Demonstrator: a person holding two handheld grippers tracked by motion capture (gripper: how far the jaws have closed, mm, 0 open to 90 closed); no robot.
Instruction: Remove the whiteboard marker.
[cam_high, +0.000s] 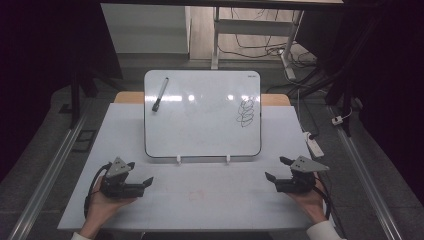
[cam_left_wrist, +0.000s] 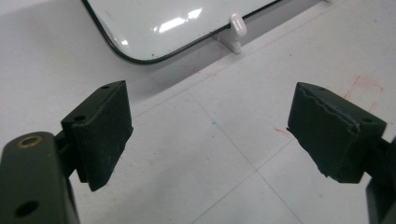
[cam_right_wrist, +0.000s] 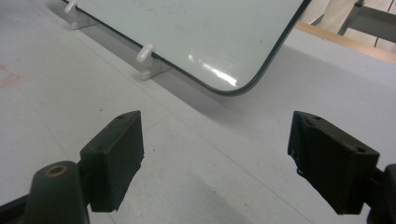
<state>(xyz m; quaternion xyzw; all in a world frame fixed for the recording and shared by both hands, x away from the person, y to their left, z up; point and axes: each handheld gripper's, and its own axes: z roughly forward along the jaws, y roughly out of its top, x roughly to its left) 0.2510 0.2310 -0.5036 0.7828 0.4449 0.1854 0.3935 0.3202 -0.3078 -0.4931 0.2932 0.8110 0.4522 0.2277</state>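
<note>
A white board (cam_high: 200, 120) leans on two white clips (cam_high: 178, 160) at the middle of the table, with a black scribble (cam_high: 245, 113) at its right side. A marker pen (cam_high: 160, 94) sticks to its upper left corner. My left gripper (cam_high: 140, 173) rests near the front left, held by a hand, jaws wide open and empty (cam_left_wrist: 210, 135). My right gripper (cam_high: 278, 168) rests at the front right, also open with nothing between its jaws (cam_right_wrist: 215, 163). The board's lower corners (cam_left_wrist: 140, 58) (cam_right_wrist: 229, 88) lie ahead of each gripper.
The white table top (cam_high: 200, 195) has faint red marks (cam_left_wrist: 369, 86) in front of the board. A white power strip (cam_high: 314, 142) lies off the right edge. Metal rails (cam_high: 45, 175) run along both sides on the floor, and cables (cam_high: 260, 50) trail behind the table.
</note>
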